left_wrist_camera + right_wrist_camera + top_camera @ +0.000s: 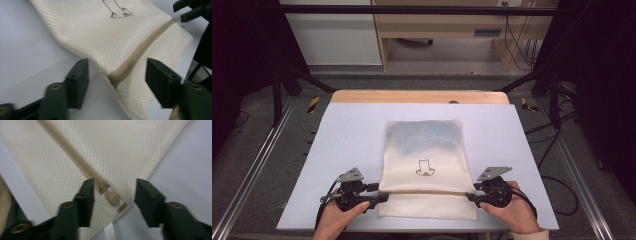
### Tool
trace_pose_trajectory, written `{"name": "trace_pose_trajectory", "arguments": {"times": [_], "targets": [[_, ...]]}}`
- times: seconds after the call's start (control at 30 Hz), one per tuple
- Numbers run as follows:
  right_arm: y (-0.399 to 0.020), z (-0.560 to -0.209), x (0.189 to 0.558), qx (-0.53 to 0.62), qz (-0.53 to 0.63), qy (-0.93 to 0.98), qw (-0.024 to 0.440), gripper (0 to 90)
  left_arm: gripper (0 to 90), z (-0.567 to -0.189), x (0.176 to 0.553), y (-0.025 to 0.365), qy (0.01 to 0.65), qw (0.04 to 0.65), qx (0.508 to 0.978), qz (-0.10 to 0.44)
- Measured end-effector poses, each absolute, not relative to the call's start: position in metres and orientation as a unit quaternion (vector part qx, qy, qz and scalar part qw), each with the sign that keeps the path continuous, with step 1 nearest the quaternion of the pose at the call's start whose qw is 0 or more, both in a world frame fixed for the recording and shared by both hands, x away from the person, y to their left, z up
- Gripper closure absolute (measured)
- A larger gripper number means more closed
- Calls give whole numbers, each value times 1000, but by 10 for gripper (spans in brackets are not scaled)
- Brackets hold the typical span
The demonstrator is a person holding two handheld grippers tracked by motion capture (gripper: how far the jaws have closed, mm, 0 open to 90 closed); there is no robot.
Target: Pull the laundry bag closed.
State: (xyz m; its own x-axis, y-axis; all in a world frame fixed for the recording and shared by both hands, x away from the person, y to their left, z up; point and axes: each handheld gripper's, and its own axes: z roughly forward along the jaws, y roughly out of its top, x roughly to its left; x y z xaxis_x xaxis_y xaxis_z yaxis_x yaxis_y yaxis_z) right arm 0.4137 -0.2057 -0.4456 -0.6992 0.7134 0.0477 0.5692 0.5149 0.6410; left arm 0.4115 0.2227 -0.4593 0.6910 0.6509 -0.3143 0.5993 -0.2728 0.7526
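We are spreading both the left gripper [116,82] and right gripper [113,201], released, around the zipper [424,191] ends of the near-centre mesh bag [424,165]; we are risking pinching mesh instead of the pull [113,198].

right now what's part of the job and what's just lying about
In use:
mesh bag
zipper
zipper pull
left gripper, open
right gripper, open

Lying about:
nothing on the table; desk and cables behind it

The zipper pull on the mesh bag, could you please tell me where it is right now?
The zipper pull sits at the right end of the zipper, at the mesh bag's right edge, between the open right gripper's jaws in the right gripper view.
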Motion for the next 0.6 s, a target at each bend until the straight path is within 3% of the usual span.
{"name": "trace_pose_trajectory", "arguments": {"times": [0.13, 0.27, 0.6], "targets": [[-200, -441, 418, 392, 335, 844, 148, 215, 199, -452, 407, 232, 401, 459, 790, 65], [-196, -437, 421, 403, 343, 832, 167, 119, 141, -445, 404, 242, 402, 454, 790, 91], [-208, -426, 427, 449, 364, 790, 206, 81, 105, -431, 402, 264, 405, 425, 793, 161]]}}
